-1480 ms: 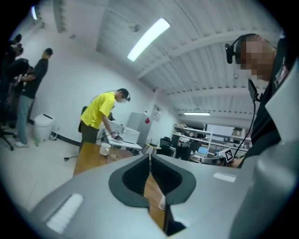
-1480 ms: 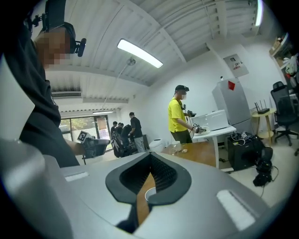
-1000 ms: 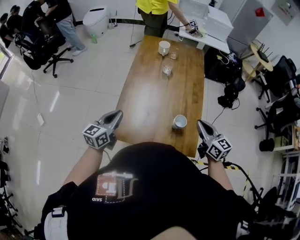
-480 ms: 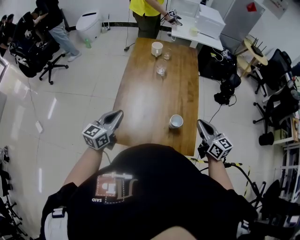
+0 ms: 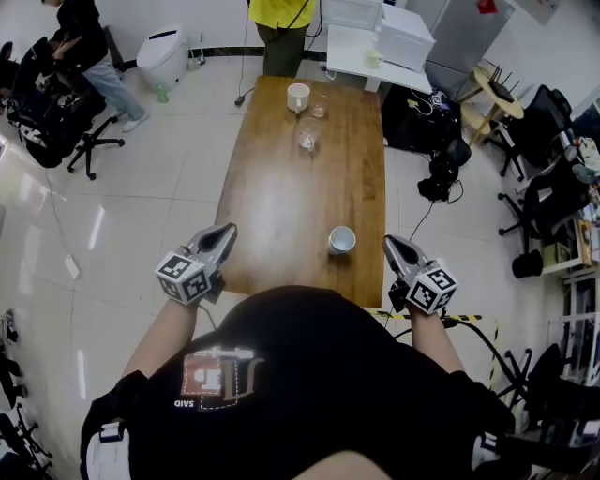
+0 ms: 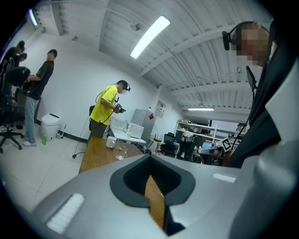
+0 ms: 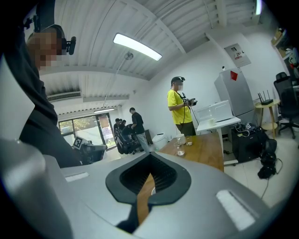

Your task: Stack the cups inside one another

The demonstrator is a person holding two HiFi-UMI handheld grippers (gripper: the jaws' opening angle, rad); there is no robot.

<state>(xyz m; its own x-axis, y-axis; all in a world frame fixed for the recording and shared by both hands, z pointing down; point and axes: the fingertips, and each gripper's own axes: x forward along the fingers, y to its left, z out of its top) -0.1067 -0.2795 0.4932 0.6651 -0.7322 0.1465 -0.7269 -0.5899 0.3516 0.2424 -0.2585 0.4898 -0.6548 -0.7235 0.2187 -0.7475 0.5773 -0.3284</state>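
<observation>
Closest in, the left gripper (image 5: 225,232) and right gripper (image 5: 390,245) are held low in front of the person's body, one off each near corner of the wooden table (image 5: 281,197). That reads as a neutral carrying pose rather than a reach. Each gripper's own view shows its jaws pressed together at the tips with nothing caught between them, only table wood visible through the gap. Just beyond, a white cup (image 5: 341,240) stands alone near the table's near edge, closer to the right gripper, probably the handier one for it. Well apart at the far end stand a white mug (image 5: 298,97) and two clear glasses (image 5: 308,139), each separate. No cup sits inside another. Past them stands a person in yellow (image 5: 279,11).
</observation>
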